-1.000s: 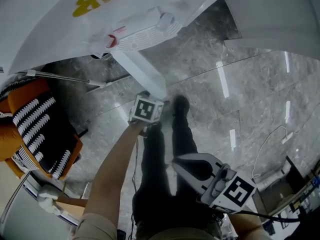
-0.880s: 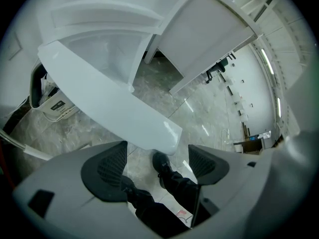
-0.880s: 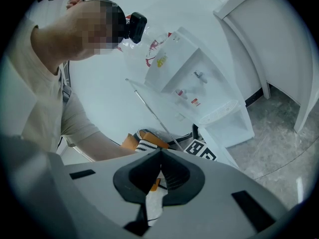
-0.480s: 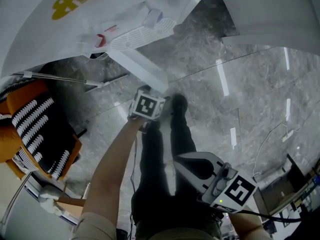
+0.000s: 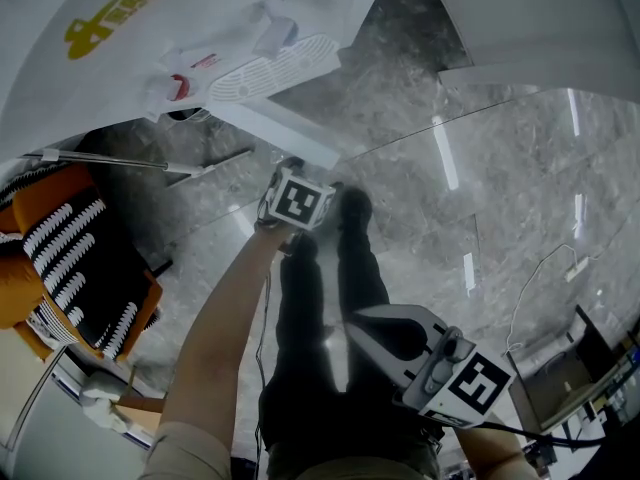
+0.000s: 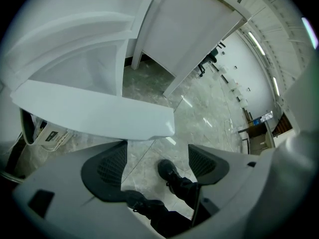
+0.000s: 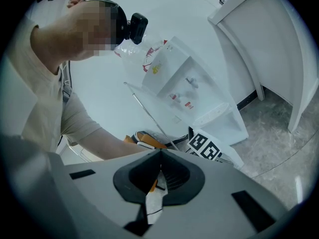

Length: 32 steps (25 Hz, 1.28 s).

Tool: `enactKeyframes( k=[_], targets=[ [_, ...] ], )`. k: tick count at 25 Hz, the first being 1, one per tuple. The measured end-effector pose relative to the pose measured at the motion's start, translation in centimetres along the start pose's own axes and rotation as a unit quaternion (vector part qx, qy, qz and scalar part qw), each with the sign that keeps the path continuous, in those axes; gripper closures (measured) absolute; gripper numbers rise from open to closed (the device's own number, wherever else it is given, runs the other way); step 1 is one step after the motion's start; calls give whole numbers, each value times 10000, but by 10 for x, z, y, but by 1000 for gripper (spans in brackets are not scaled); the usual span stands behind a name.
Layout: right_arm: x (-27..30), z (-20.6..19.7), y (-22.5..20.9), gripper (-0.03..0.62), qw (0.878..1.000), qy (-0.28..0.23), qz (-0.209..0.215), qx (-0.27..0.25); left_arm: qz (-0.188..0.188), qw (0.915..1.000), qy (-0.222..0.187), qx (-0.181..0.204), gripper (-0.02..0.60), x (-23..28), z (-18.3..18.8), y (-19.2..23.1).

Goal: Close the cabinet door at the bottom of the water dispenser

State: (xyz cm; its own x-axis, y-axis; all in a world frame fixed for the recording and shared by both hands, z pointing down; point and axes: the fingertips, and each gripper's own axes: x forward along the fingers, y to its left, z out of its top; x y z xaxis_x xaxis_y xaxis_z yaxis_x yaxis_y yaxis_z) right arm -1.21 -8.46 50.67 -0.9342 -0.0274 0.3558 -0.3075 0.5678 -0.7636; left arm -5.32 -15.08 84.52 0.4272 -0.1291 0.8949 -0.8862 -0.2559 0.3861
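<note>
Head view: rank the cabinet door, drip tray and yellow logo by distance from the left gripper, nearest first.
From the left gripper:
1. Cabinet door, its white edge just ahead of the gripper.
2. Drip tray, farther up the view.
3. Yellow logo, at the far upper left.

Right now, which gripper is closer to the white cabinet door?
Left. The left gripper is right at the cabinet door's edge, jaws open. The right gripper is shut and sits back by the person's legs, well away from the door.
</note>
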Motion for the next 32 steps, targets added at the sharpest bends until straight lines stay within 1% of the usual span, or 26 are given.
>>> enactKeyframes(
  k=[3,6,12,15,19,26,32],
  targets=[
    [-2,1,-2,586,10000,-13,-13,13,-19,10000,-1,86,232,7,-1,-5],
    [-3,2,-4,586,10000,-30,-20,20,66,9996,40,280,232,10,0,-6],
    [-8,1,-10,586,10000,-32,-77,47,88,9990,-75,427,232,12,18,-8],
    [-6,4,-11,586,10000,-77,-41,47,188,9982,-162,540,232,10,29,-2],
    [-7,2,-12,586,10000,-23,-55,65,256,9974,-343,585,232,5,47,3],
    [-8,2,-16,586,9999,-23,-74,78,343,9961,-461,671,232,0,65,13],
    [-6,-1,-17,586,10000,10,-46,76,344,9960,-485,671,232,0,72,14]
  ],
)
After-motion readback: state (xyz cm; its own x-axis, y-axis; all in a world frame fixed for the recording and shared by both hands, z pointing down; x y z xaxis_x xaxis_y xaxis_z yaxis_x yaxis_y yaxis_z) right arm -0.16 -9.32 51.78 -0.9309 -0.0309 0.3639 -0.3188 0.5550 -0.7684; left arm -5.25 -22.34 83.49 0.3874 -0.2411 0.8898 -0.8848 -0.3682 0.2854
